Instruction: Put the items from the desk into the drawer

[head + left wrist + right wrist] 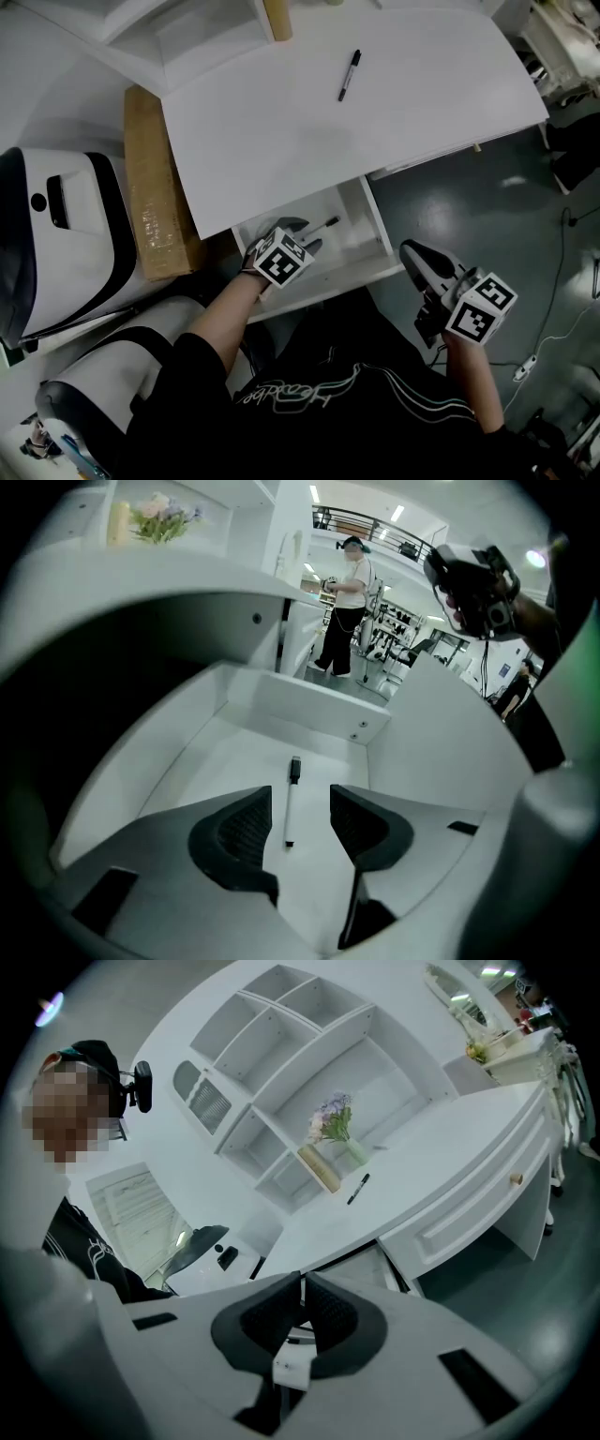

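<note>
The open white drawer sits under the desk's front edge. A white pen with a black cap lies loose on the drawer floor; in the head view the pen shows just beyond my left gripper. My left gripper is open above the pen, its pads clear of it. A black marker lies on the desk top, and the right gripper view shows this marker too. My right gripper hangs right of the drawer over the floor, and its jaws are shut on nothing.
A long cardboard box lies left of the desk beside a white and black machine. A wooden block and flowers stand at the shelf unit. A person stands far off. Cables run over the grey floor.
</note>
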